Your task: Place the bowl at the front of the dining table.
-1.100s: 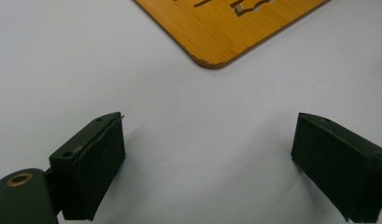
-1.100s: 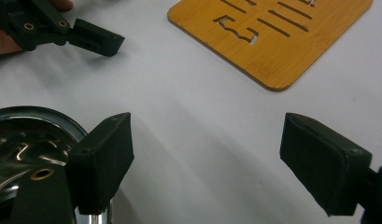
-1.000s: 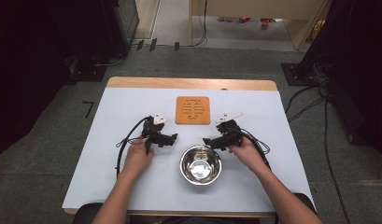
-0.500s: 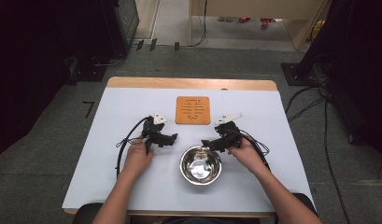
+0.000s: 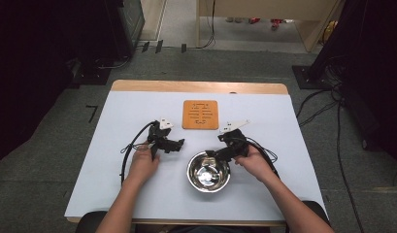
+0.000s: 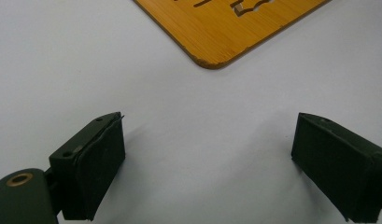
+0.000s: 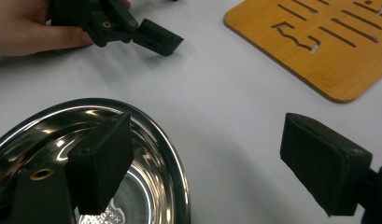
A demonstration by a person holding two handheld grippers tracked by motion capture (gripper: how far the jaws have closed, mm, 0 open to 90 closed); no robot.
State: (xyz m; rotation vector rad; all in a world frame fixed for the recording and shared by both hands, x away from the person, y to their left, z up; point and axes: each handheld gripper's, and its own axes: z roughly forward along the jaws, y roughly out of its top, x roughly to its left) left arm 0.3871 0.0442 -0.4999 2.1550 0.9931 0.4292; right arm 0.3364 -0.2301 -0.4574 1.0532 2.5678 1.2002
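We see the round, polished steel bowl [image 5: 208, 172] under our parted right gripper [image 7: 216, 172]; our left gripper [image 6: 207, 168] gapes above the white tabletop [image 6: 193, 116].

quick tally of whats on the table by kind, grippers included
steel bowl: 1
slotted bamboo board: 1
handheld grippers: 2, the left gripper and the right gripper, both with jaws apart
total: 4
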